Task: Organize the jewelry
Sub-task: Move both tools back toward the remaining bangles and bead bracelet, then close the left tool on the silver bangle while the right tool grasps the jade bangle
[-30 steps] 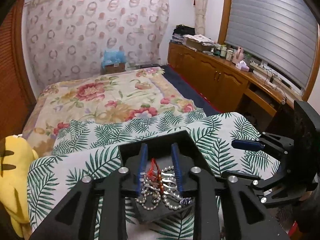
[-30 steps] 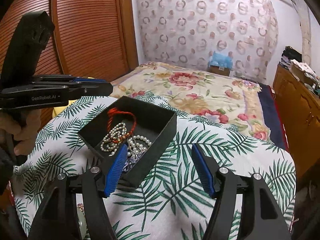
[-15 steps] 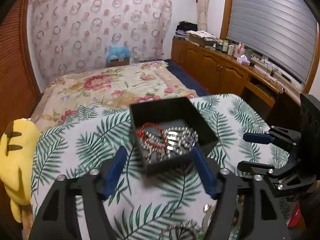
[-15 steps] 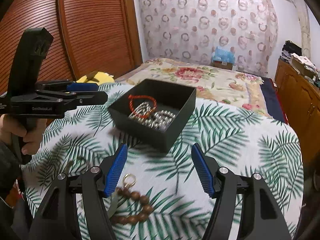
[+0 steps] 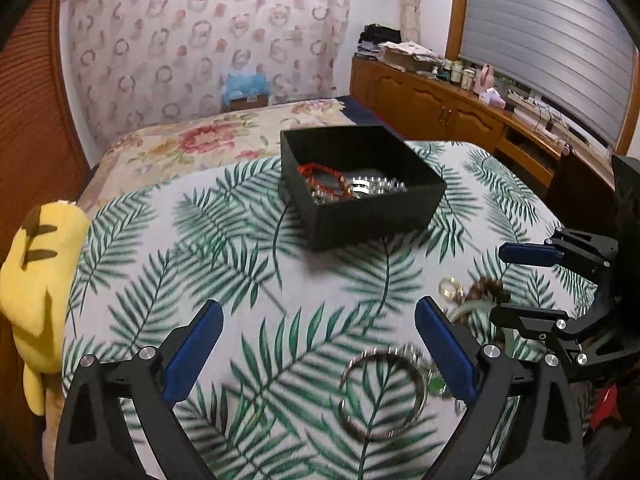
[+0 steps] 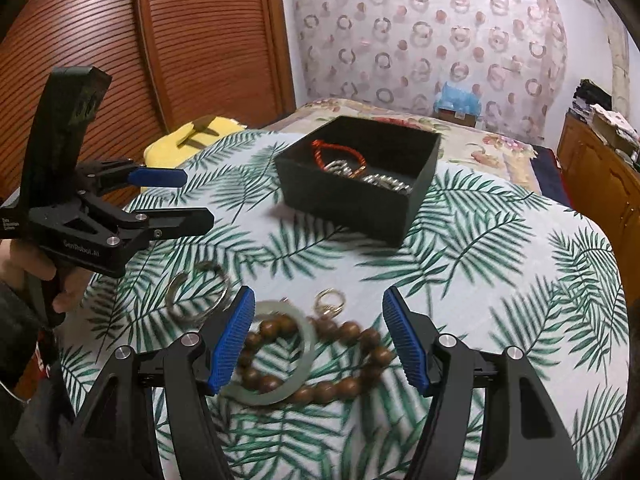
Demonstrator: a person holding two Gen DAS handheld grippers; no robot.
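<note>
Both grippers spread wide, holding nothing, over the leaf-print table.
The left gripper (image 5: 318,344) and right gripper (image 6: 318,338) hang above loose bangles (image 6: 198,296) and wooden beads (image 6: 352,334) near the table's front edge; the black box (image 5: 362,188) of jewelry sits toward its far edge.

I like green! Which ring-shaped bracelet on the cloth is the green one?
The pale green jade bangle overlapping the brown wooden bead bracelet; the other bangle is silver metal.
</note>
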